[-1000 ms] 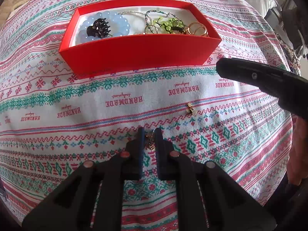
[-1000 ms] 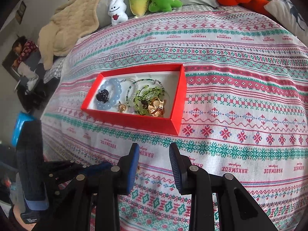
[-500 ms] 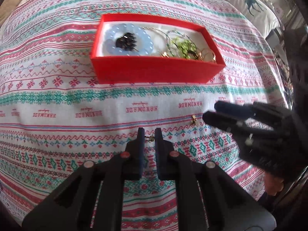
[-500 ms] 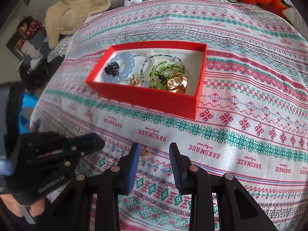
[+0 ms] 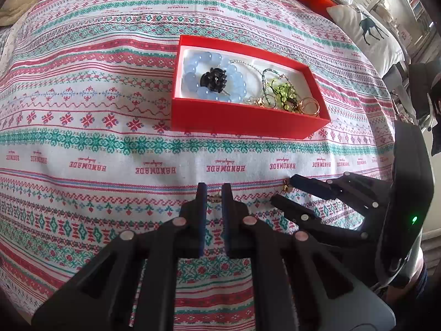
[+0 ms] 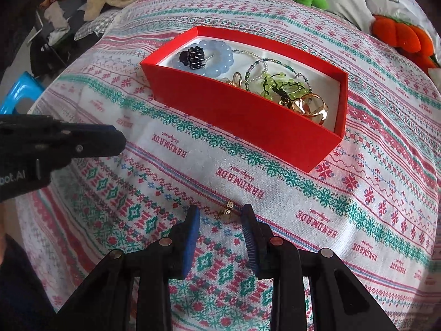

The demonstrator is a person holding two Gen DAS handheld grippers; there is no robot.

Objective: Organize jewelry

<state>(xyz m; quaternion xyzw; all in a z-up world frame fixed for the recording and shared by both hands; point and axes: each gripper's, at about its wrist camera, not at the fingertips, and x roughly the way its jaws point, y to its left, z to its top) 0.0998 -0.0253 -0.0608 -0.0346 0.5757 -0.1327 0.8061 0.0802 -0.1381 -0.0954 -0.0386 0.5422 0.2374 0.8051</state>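
Bedspread (image 6: 358,193), soft and patterned, is carrying your red box (image 6: 248,127). Left tongs (image 5: 210,193) are pinching a small gold earring (image 5: 213,198). Right tongs (image 6: 222,215) are closing around the second earring (image 6: 227,209), not yet gripping it; it could sink into the cloth and slip out.

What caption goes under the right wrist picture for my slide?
Right gripper closing its fingers around a small gold earring on the patterned bedspread, near the red jewelry box.
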